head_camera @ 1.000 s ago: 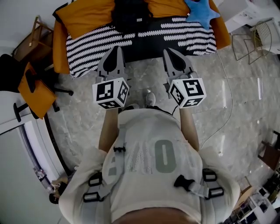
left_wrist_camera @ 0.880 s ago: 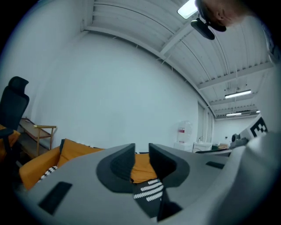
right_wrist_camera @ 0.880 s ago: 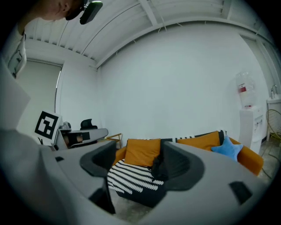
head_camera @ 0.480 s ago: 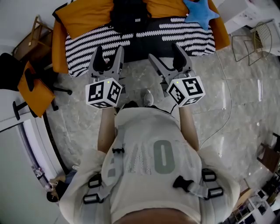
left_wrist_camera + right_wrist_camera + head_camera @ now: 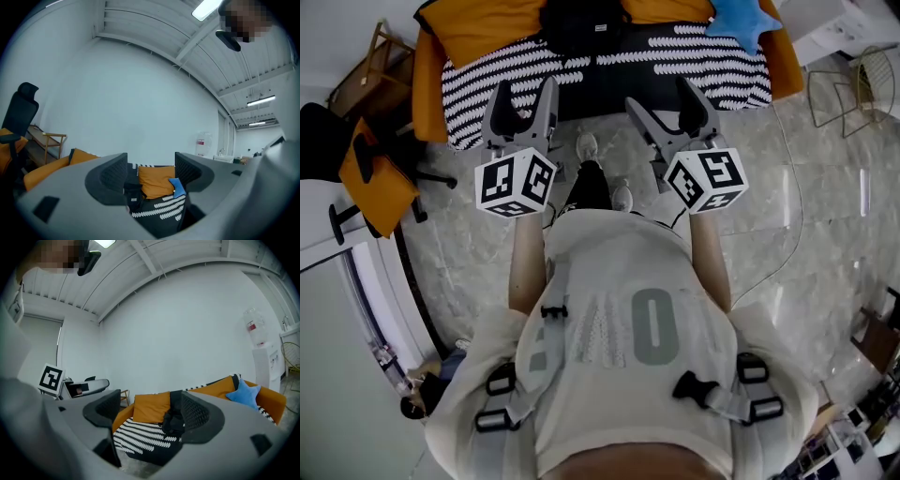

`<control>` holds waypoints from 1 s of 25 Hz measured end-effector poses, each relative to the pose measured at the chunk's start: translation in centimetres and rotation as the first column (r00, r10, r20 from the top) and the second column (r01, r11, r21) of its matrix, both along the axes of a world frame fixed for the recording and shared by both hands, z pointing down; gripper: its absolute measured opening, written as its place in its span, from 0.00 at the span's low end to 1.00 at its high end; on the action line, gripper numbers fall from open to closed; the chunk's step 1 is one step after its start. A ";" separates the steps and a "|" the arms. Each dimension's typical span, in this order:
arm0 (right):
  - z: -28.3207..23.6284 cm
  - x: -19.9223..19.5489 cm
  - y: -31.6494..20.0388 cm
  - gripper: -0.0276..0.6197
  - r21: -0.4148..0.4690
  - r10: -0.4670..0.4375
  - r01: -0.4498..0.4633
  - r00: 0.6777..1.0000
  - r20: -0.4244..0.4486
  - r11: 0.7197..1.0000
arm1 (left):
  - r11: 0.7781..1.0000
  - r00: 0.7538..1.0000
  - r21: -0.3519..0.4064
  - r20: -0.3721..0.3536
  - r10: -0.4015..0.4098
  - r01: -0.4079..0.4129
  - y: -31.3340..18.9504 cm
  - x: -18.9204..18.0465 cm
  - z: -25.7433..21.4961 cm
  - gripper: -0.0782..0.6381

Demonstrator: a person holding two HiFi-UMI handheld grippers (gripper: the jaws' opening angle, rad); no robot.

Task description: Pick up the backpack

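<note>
**A:** Pale marble floor (image 5: 825, 234), a white wall, and an orange sofa (image 5: 473, 33) against it. Where is the backpack?

**B:** The black backpack (image 5: 581, 23) sits at the back of the sofa seat, between the orange cushions. A black-and-white striped throw (image 5: 487, 94) covers the seat in front of it. Both gripper views show it straight ahead, framed by the jaws but far off.

**A:** And the tools?

**B:** The left gripper (image 5: 525, 94) and the right gripper (image 5: 664, 96) have both just been opening. The right one is spread very wide and the left a little less. Nothing is between either pair, and their tips reach about the sofa's front edge, well short of the backpack.

**A:** Is there room to move?

**B:** The floor ahead is open up to the sofa's front edge. A blue star cushion (image 5: 741, 21) lies on the seat to the right, apart from the backpack. An office chair (image 5: 366, 178) with an orange seat stands to the left, a wire stand (image 5: 844, 89) to the right, and a thin cable (image 5: 792, 216) trails across the floor on that side.
</note>
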State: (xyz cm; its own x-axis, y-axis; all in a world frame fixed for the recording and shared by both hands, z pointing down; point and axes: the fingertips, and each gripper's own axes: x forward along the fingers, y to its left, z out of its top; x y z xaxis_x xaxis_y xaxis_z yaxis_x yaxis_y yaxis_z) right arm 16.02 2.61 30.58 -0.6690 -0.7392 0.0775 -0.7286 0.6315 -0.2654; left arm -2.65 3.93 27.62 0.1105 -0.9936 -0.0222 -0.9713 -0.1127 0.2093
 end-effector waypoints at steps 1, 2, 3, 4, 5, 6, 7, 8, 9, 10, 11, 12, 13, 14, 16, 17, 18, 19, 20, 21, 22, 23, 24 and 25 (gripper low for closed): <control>0.0 0.0 -0.6 0.65 0.003 0.003 -0.003 1.000 0.000 1.000 | 1.000 1.000 0.006 0.000 0.001 -0.001 -0.6 -0.1 0.0 0.53; 0.0 -0.2 -1.3 0.65 0.006 0.006 -0.006 1.000 0.000 1.000 | 1.000 1.000 0.010 -0.003 0.000 0.000 -1.3 -0.3 0.0 0.53; 0.0 -0.3 -2.1 0.65 0.009 0.008 -0.008 1.000 -0.002 1.000 | 1.000 1.000 0.013 -0.008 0.000 0.000 -2.1 -0.4 0.1 0.53; 0.1 -0.4 -2.9 0.65 0.011 0.010 -0.010 1.000 -0.006 1.000 | 1.000 1.000 0.012 -0.014 0.002 -0.002 -2.9 -0.5 0.2 0.53; 0.2 -0.5 -3.7 0.65 0.012 0.012 -0.012 1.000 -0.012 1.000 | 1.000 1.000 0.011 -0.018 0.006 -0.006 -3.9 -0.6 0.3 0.53; 0.2 -0.7 -4.7 0.65 0.014 0.015 -0.015 1.000 -0.018 1.000 | 1.000 1.000 0.009 -0.021 0.010 -0.010 -4.8 -0.8 0.5 0.53; 0.2 -0.9 -5.7 0.65 0.016 0.017 -0.017 1.000 -0.023 1.000 | 1.000 1.000 0.007 -0.023 0.013 -0.013 -5.9 -1.0 0.6 0.53; 0.2 -1.2 -6.9 0.65 0.017 0.020 -0.020 0.999 -0.027 1.000 | 1.000 1.000 0.004 -0.025 0.014 -0.014 -7.0 -1.4 0.7 0.53; 0.1 -1.6 -8.1 0.65 0.017 0.023 -0.023 0.999 -0.030 1.000 | 1.000 1.000 0.001 -0.028 0.014 -0.014 -8.2 -2.0 0.9 0.53; 0.1 -2.0 -9.4 0.65 0.018 0.028 -0.027 0.999 -0.034 0.999 | 1.000 0.999 -0.003 -0.032 0.014 -0.014 -9.5 -2.6 1.0 0.53; 0.0 -2.5 -10.7 0.65 0.018 0.033 -0.033 0.999 -0.039 0.999 | 1.000 0.999 -0.006 -0.035 0.015 -0.015 -10.8 -3.2 1.1 0.53; 0.0 -2.9 -12.2 0.65 0.017 0.039 -0.038 0.998 -0.044 0.999 | 1.000 0.999 -0.009 -0.036 0.017 -0.017 -12.3 -3.9 1.2 0.53; -0.1 -3.4 -13.6 0.65 0.015 0.044 -0.044 0.998 -0.049 0.999 | 1.000 0.999 -0.012 -0.037 0.017 -0.018 -13.7 -4.6 1.3 0.53; -0.1 -3.9 -15.2 0.65 0.012 0.049 -0.049 0.997 -0.053 0.999 | 1.000 0.999 -0.015 -0.036 0.017 -0.018 -15.2 -5.3 1.3 0.53; -0.1 -4.9 -18.3 0.65 0.005 0.062 -0.062 0.996 -0.060 0.998 | 0.999 0.999 -0.025 -0.039 0.019 -0.020 -18.3 -6.7 1.6 0.53; 0.0 -5.3 -19.8 0.65 0.000 0.068 -0.069 0.996 -0.065 0.998 | 0.999 0.999 -0.033 -0.042 0.021 -0.022 -19.8 -7.4 1.8 0.53; 0.0 -5.8 -21.4 0.65 -0.005 0.074 -0.075 0.995 -0.069 0.997 | 0.999 0.999 -0.040 -0.043 0.023 -0.025 -21.4 -8.0 2.0 0.53; 0.0 -6.4 -22.9 0.65 -0.010 0.078 -0.079 0.994 -0.072 0.997 | 0.999 0.999 -0.045 -0.043 0.026 -0.028 -22.9 -8.7 2.1 0.53; 0.1 -6.9 -24.4 0.65 -0.016 0.080 -0.081 0.994 -0.076 0.997 | 0.998 0.999 -0.047 -0.043 0.033 -0.035 -24.4 -9.3 2.1 0.53; 0.1 -7.5 -25.9 0.65 -0.021 0.081 -0.083 0.994 -0.079 0.996 | 0.998 0.998 -0.044 -0.042 0.043 -0.045 -25.8 -9.9 2.1 0.53; 0.1 -8.1 -27.4 0.65 -0.025 0.083 -0.085 0.993 -0.083 0.996 | 0.998 0.998 -0.038 -0.040 0.054 -0.056 -27.2 -10.4 1.9 0.54; 0.1 -8.7 -28.7 0.65 -0.028 0.085 -0.087 0.993 -0.087 0.996 | 0.997 0.997 -0.033 -0.038 0.062 -0.064 -28.5 -11.0 1.8 0.55; 0.1 -9.3 -29.8 0.65 -0.032 0.087 -0.091 0.992 -0.090 0.995 | 0.997 0.997 -0.032 -0.035 0.066 -0.067 -29.6 -11.7 1.8 0.55; 0.2 -9.9 -30.8 0.65 -0.038 0.090 -0.094 0.992 -0.092 0.995 | 0.997 0.997 -0.034 -0.034 0.065 -0.066 -30.6 -12.5 1.9 0.55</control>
State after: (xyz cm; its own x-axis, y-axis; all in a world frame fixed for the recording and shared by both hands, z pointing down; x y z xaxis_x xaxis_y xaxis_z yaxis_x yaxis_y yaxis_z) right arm 6.08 -28.23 30.79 -0.5870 -0.7922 0.1669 -0.8053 0.5503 -0.2205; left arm -15.15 -26.66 29.50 0.1754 -0.9845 0.0074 -0.9546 -0.1682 0.2458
